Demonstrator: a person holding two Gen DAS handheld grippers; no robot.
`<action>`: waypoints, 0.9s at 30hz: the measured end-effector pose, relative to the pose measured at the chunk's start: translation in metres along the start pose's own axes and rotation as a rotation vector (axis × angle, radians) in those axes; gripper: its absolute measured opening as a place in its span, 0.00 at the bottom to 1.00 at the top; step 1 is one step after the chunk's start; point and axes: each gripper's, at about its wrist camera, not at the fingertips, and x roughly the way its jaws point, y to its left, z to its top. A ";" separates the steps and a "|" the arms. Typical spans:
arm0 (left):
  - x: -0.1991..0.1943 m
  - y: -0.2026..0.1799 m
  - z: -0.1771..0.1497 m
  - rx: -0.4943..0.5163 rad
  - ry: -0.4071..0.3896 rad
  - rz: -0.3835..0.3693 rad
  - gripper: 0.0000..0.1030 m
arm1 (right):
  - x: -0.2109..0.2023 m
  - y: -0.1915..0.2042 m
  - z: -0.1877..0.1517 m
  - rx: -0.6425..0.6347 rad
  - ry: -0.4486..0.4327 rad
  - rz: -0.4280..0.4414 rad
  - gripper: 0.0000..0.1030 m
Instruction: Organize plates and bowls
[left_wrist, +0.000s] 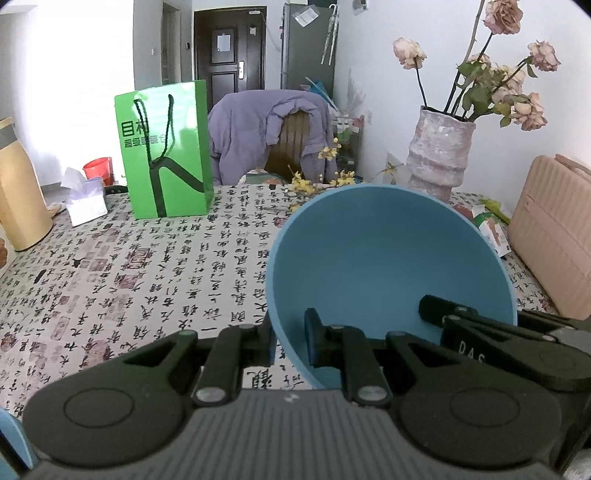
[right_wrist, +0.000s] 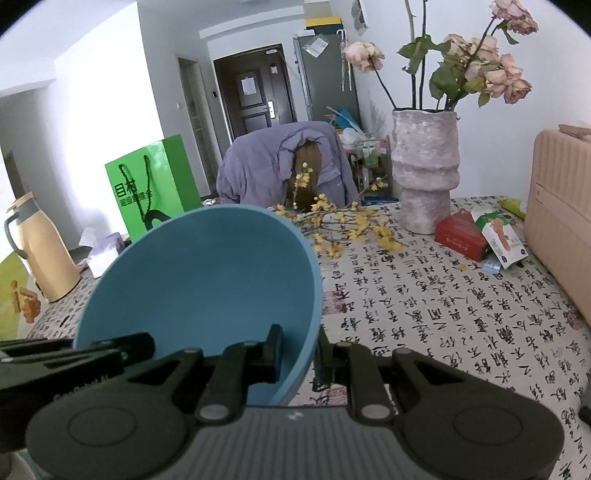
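**Blue bowl held by both rims above the worktop**

I see the worktop (left_wrist: 155, 266) lying open ahead and to the left. The blue bowl (left_wrist: 388, 266) hangs tilted between my grippers, mouth facing me. My left gripper (left_wrist: 290, 341) pinches its left rim, my right gripper (right_wrist: 299, 354) its right rim, fingers clamped either side of the wall. The vase (right_wrist: 424, 170) stands close on the right.
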 end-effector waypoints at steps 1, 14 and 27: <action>-0.001 0.002 -0.001 -0.002 -0.001 0.000 0.15 | -0.001 0.002 -0.001 -0.002 0.000 0.001 0.16; -0.015 0.024 -0.009 -0.032 -0.016 0.007 0.15 | -0.007 0.025 -0.006 -0.025 -0.004 0.014 0.16; -0.029 0.048 -0.015 -0.069 -0.032 0.015 0.15 | -0.016 0.050 -0.011 -0.055 -0.010 0.030 0.16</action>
